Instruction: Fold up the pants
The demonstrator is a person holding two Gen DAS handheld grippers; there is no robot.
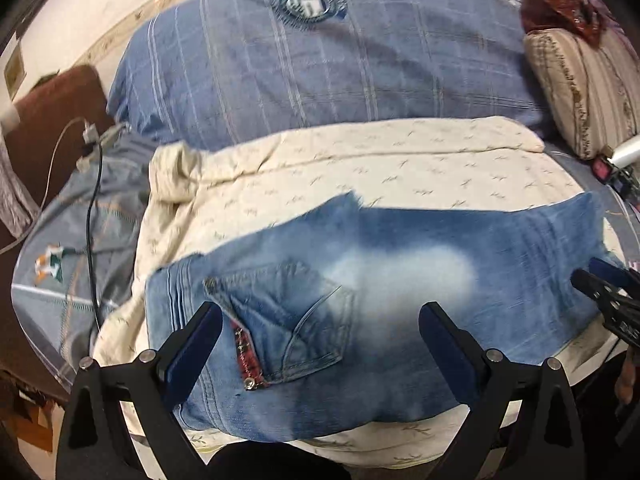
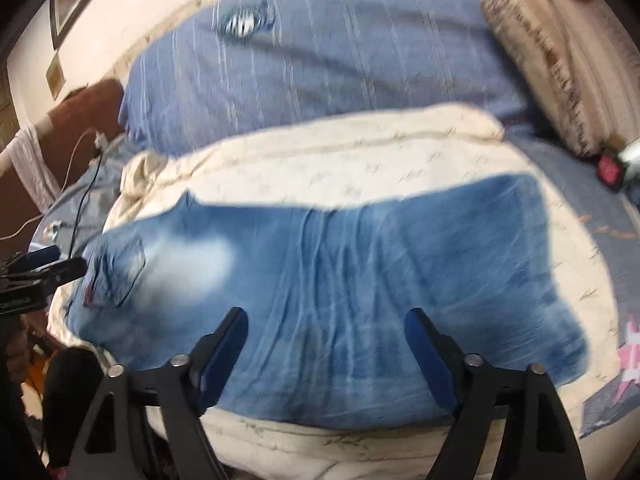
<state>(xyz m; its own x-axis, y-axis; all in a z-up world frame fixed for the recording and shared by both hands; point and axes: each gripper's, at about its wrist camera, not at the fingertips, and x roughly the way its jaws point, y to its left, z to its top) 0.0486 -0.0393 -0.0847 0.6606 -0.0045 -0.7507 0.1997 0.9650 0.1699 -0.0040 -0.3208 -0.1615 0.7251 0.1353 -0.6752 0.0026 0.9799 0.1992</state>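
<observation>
left gripper (image 1: 320, 320): jaws spread wide, nothing between the pads, hanging above the jeans with the pocket end showing through the gap
left fingers (image 1: 192, 356): black arms with blue pads; left pad lies over the waistband side, right pad over the pale worn patch; contact with the cloth can't be confirmed from this angle
right gripper (image 2: 326, 330): jaws apart, narrower than the left, nothing pinched; sits over the leg part of the jeans; frame is blurred
right fingers (image 2: 430, 354): blue pads, both seen against denim near the front edge
cross view: the right gripper's tip shows at the right edge of the left camera, the left gripper's at the left edge of the right camera; they sit at opposite ends of the jeans
jeans (image 1: 400, 264): light blue, laid flat across the cream blanket, folded lengthwise into one long band; waist to the left, legs to the right
back pocket (image 1: 296, 320): facing up, red trim along its left edge, metal rivet at the lower corner
cream blanket (image 1: 360, 164): under the jeans, small twig print, bunched at its left end
blue pillow (image 1: 320, 72): large, striped, round badge near the top, behind the blanket
beige cushion (image 1: 580, 92): striped, far right, dark red cloth on top of it
cables (image 1: 94, 200): one black, one white, on the grey-blue sheet at left
</observation>
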